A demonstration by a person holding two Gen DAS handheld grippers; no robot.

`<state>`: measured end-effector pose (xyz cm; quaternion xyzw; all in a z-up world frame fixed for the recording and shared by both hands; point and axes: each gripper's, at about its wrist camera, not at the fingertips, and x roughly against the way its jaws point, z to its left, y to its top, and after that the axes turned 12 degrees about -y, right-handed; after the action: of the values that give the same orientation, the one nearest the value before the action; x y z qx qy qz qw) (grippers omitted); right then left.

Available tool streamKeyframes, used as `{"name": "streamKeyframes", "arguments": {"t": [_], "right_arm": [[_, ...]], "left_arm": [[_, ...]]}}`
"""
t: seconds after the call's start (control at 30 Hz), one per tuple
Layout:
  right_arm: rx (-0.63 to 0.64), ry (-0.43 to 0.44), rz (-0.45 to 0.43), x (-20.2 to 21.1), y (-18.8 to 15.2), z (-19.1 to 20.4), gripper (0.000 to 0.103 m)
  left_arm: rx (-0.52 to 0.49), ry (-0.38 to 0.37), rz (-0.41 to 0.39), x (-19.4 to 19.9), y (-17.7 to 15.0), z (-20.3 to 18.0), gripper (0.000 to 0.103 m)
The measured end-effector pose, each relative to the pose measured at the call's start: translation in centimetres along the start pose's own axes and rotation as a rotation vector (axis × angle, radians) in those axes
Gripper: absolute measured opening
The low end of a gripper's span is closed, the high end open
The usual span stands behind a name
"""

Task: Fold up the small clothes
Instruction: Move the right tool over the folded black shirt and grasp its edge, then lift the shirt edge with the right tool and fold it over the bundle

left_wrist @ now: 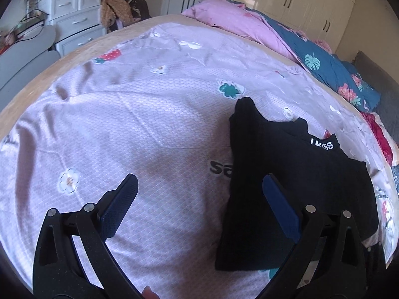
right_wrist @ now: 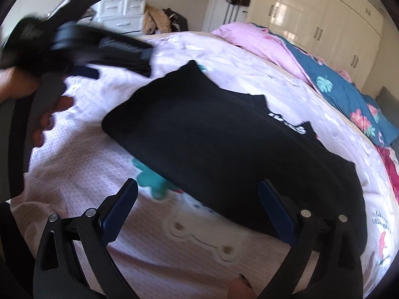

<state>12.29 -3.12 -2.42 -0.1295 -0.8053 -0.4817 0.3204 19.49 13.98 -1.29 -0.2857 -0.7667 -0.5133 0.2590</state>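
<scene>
A black garment (left_wrist: pixel 286 174) with white lettering at its collar lies partly folded on the pale pink bedsheet (left_wrist: pixel 137 124). In the left wrist view my left gripper (left_wrist: pixel 199 182) is open above the sheet, its right finger over the garment's left edge, nothing held. The right wrist view shows the same black garment (right_wrist: pixel 212 137) spread across the middle. My right gripper (right_wrist: pixel 198 186) is open above its near edge, holding nothing. My left gripper (right_wrist: pixel 94 52) appears blurred at the upper left, held by a hand (right_wrist: pixel 47 114), to the left of the garment.
A pink and blue floral duvet (left_wrist: pixel 311 49) is bunched along the bed's far right side. A white drawer unit (left_wrist: pixel 74 17) and a heap of clothes (left_wrist: pixel 119 10) stand beyond the bed. White wardrobes (right_wrist: pixel 324 17) line the back wall. Much sheet lies bare left of the garment.
</scene>
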Motion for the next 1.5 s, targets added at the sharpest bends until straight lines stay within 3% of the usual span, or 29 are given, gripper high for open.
{"name": "streamKeyframes", "arguments": {"t": [0.27, 0.67, 0.83, 0.9, 1.03, 1.13, 1.2, 1.5], "right_arm": [[0.086, -0.023, 0.007, -2.4, 1.4, 3.0, 0.097], [0.112, -0.063, -0.003, -6.0, 4.5, 3.7, 0.098], [0.114, -0.081, -0.045, -6.2, 5.0, 3.7, 0.096], [0.097, -0.065, -0.08, -5.6, 5.2, 3.2, 0.08], [0.074, -0.048, -0.139, -4.2, 5.2, 2.5, 0.066], [0.065, -0.028, -0.178, -3.2, 5.1, 2.0, 0.045], [0.066, -0.001, -0.191, -2.6, 5.0, 1.9, 0.013], [0.052, -0.012, -0.218, -1.0, 4.4, 0.3, 0.008]], "left_arm": [[-0.005, -0.013, 0.042, -3.0, 2.3, 0.1, 0.093], [-0.012, 0.003, 0.087, -6.1, 3.9, 1.1, 0.093], [-0.001, 0.004, 0.089, -6.7, 4.5, 1.6, 0.093], [0.001, 0.001, 0.089, -6.9, 4.6, 1.6, 0.093], [0.012, -0.017, 0.093, -7.1, 4.9, 1.5, 0.093], [0.01, -0.047, 0.098, -7.0, 5.0, 1.0, 0.093], [0.015, -0.081, 0.106, -7.0, 5.1, 0.5, 0.093], [0.082, -0.259, 0.139, -7.1, 4.7, -1.4, 0.093]]}}
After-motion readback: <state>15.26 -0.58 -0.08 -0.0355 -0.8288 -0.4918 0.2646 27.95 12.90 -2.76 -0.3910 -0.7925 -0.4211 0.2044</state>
